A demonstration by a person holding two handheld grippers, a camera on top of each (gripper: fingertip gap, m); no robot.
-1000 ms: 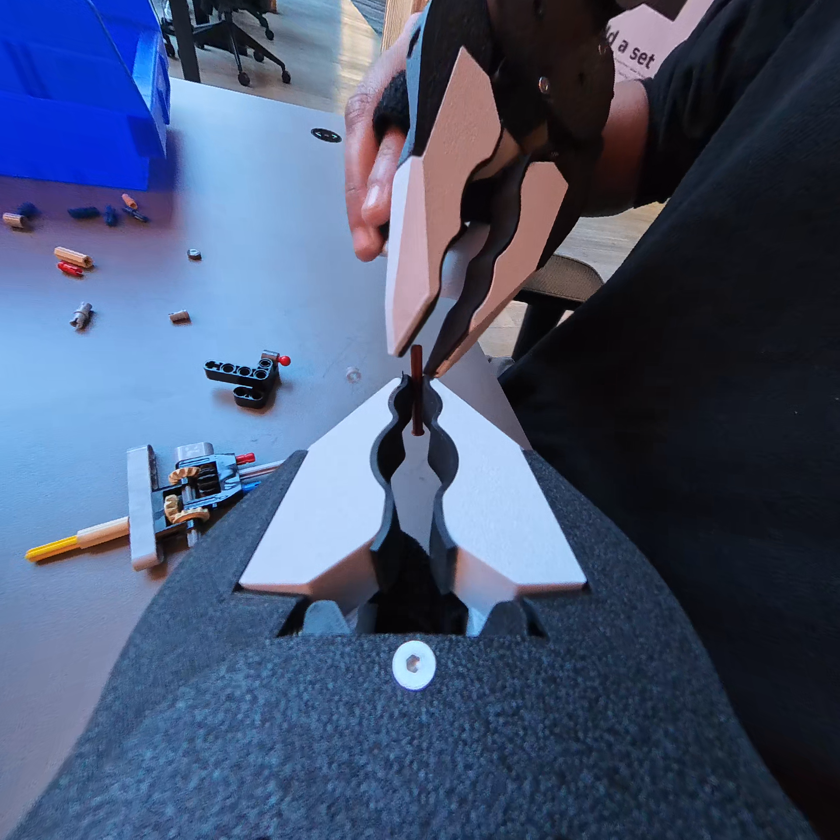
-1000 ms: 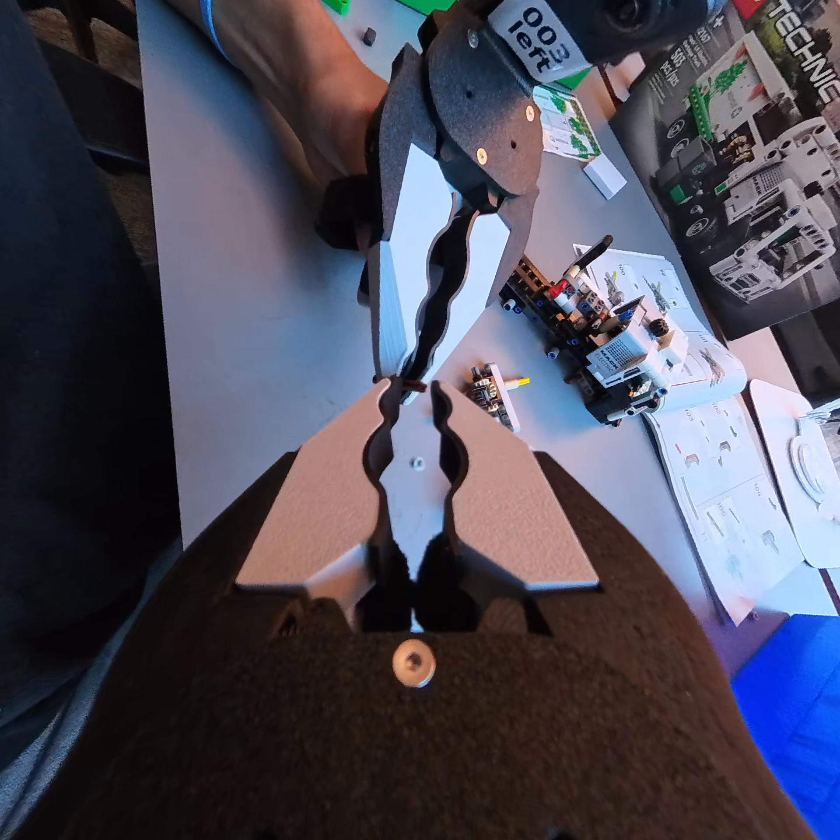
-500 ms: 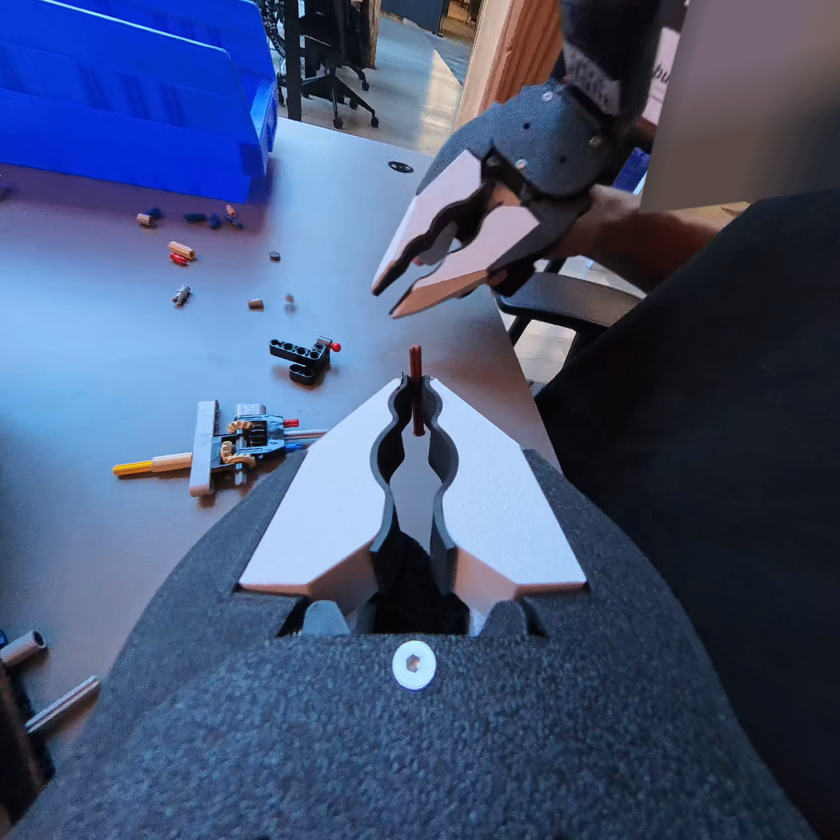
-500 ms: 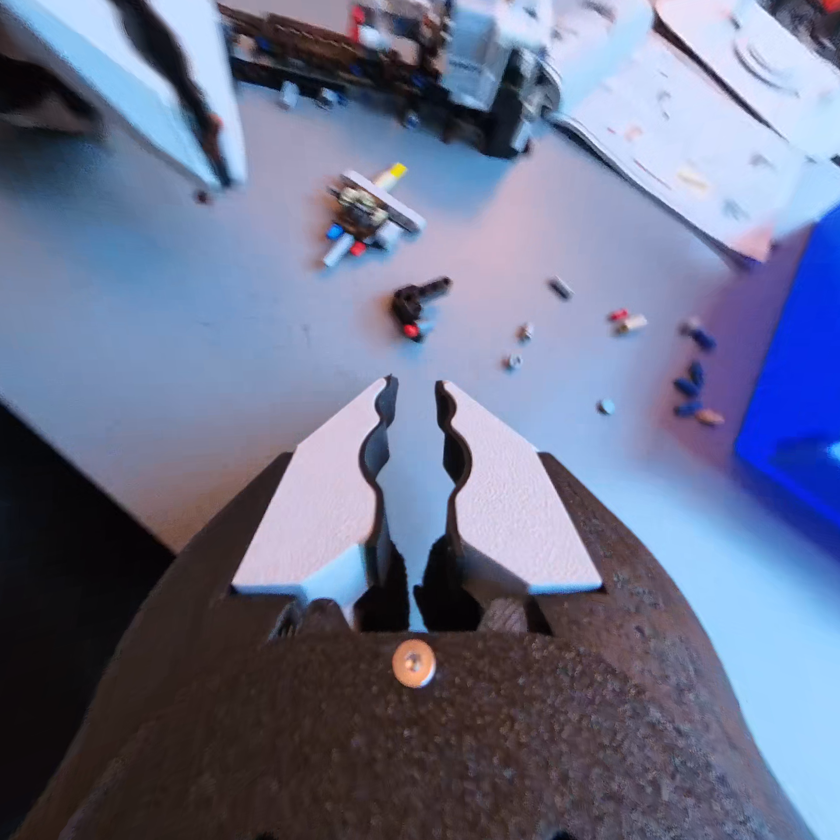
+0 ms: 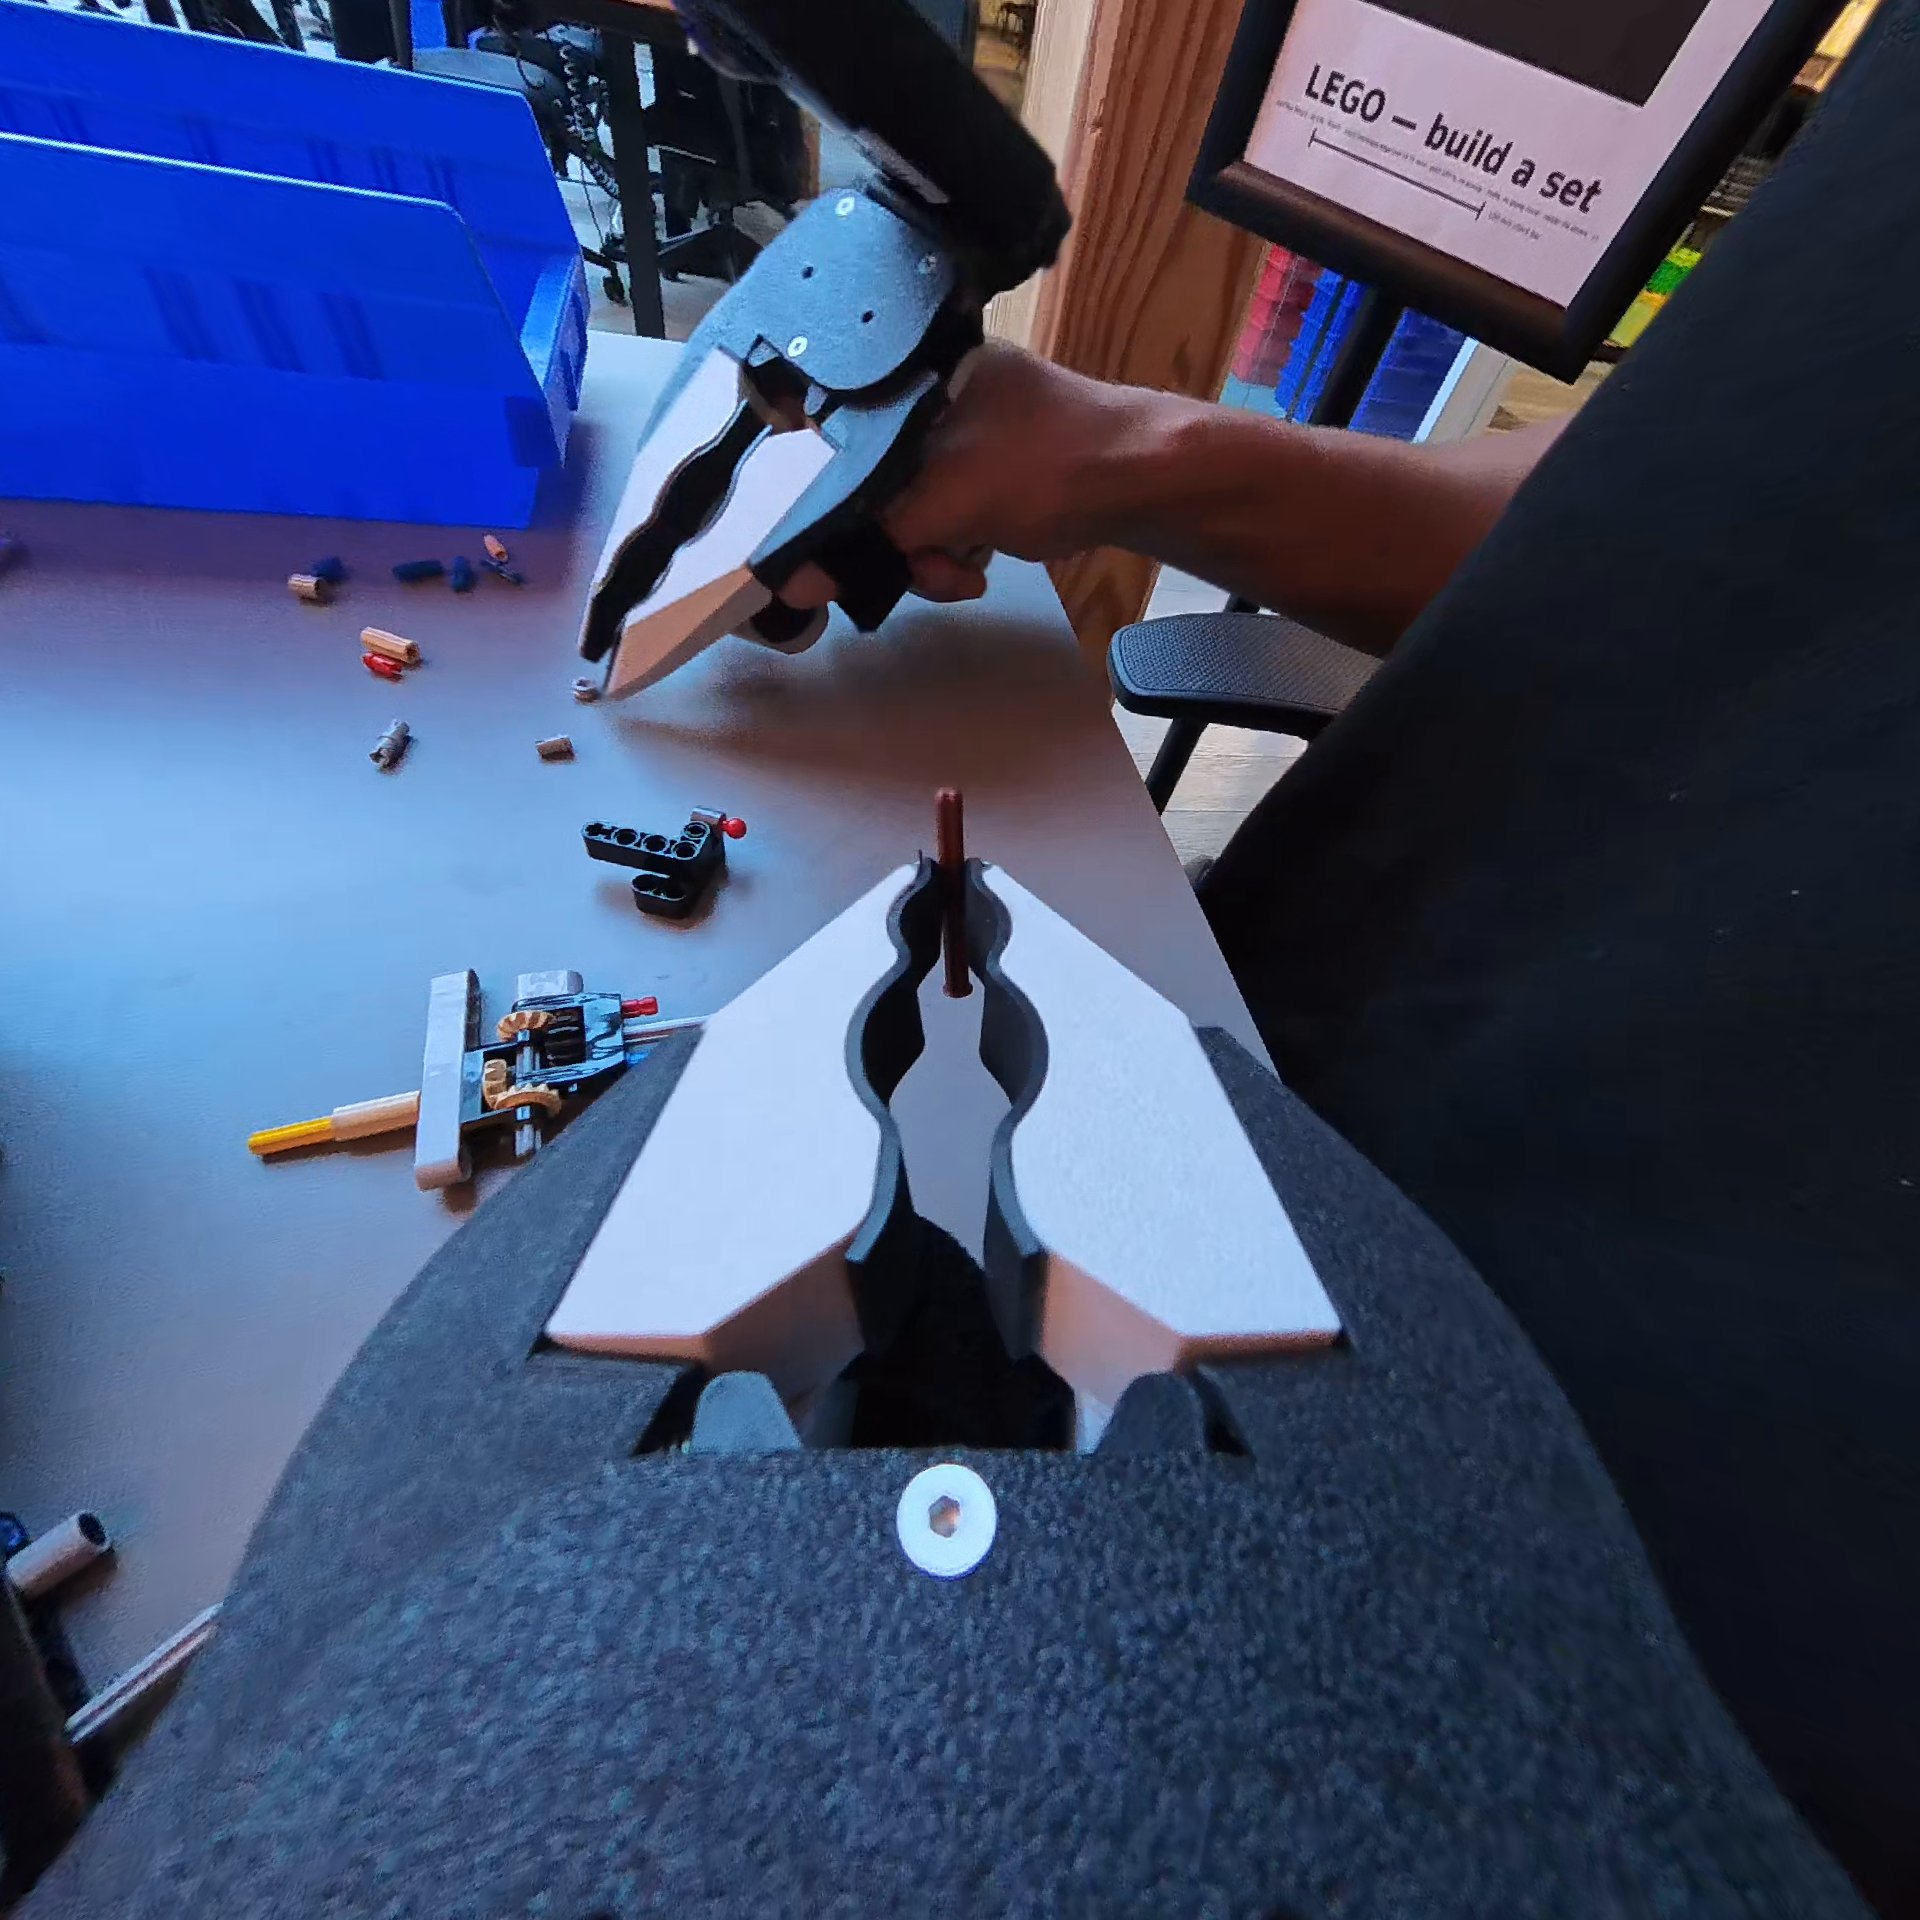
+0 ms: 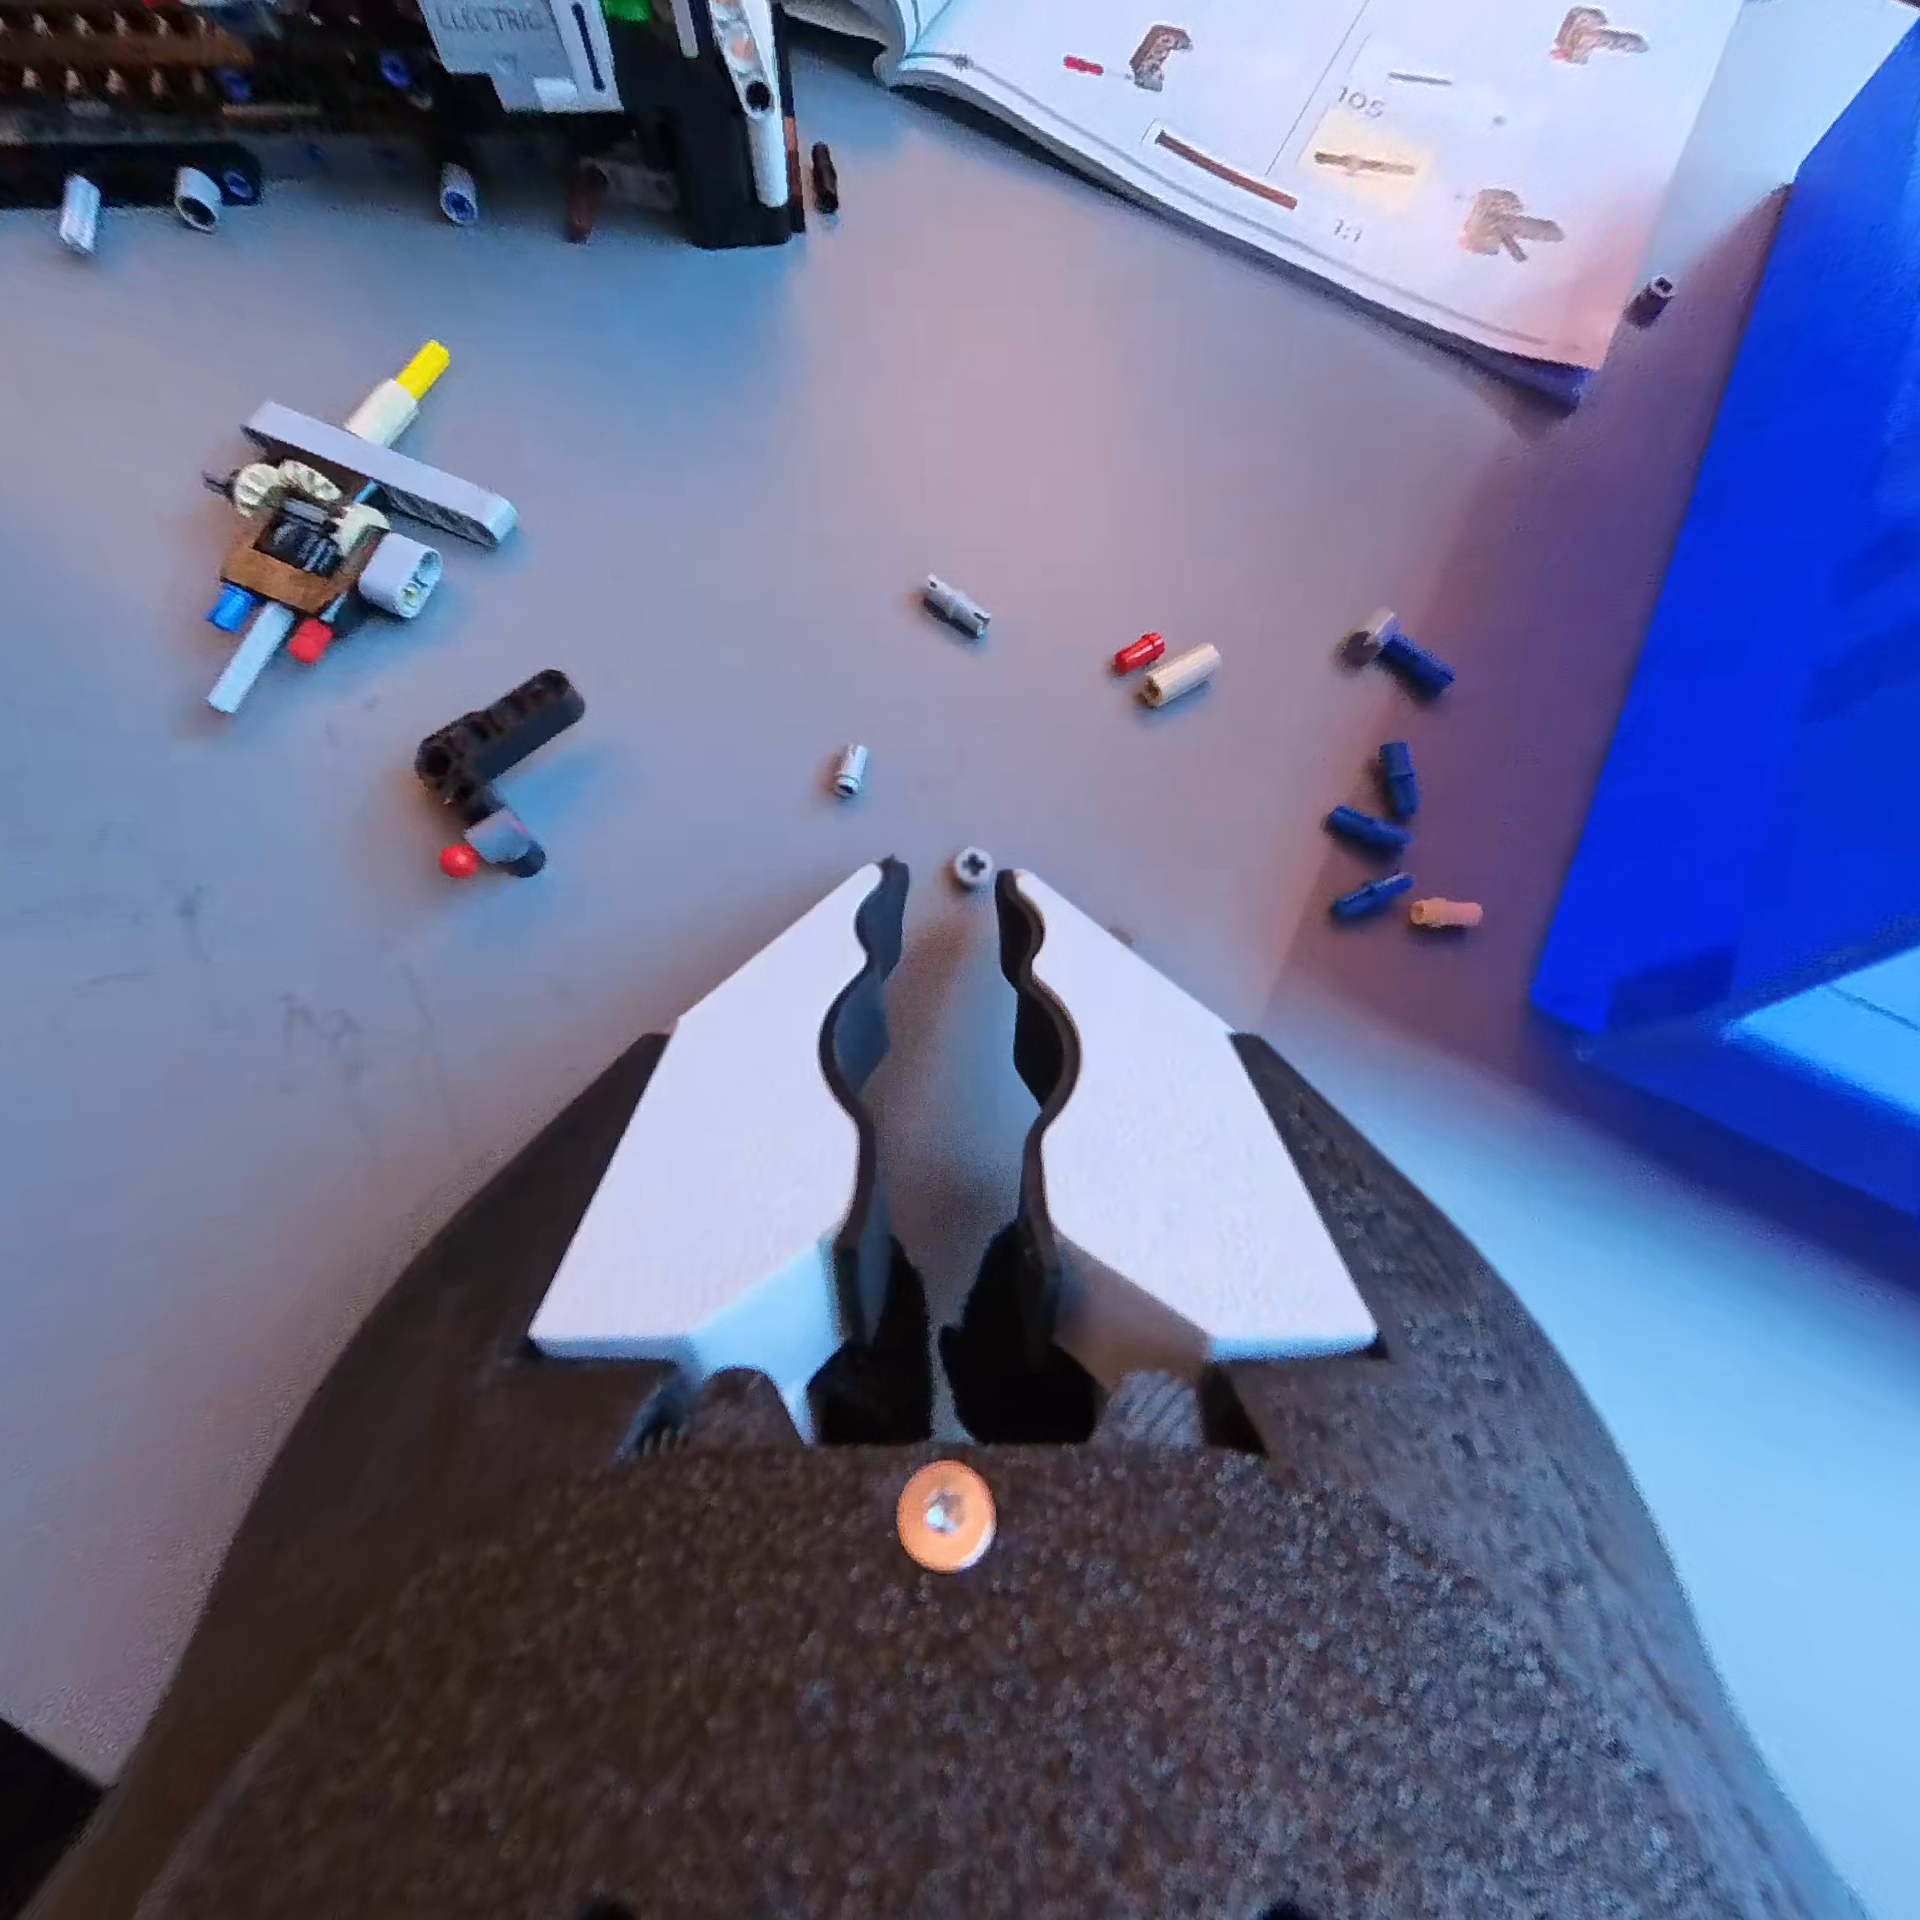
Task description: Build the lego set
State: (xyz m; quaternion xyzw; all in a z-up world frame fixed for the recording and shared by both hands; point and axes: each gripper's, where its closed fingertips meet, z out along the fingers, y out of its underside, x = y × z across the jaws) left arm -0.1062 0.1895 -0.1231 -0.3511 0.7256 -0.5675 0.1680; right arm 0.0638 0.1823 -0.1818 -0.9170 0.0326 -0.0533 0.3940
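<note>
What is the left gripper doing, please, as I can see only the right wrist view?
Observer: The left gripper is shut on a dark red axle, which sticks out past its fingers.
Operator: Thanks. How low are my right fingers?
Observer: From the side, the open right gripper has its tips almost on the table, beside the small grey bush. I cannot tell whether they touch.
Operator: Is anything off the table edge?
Observer: A black chair armrest stands just beyond it.
</note>
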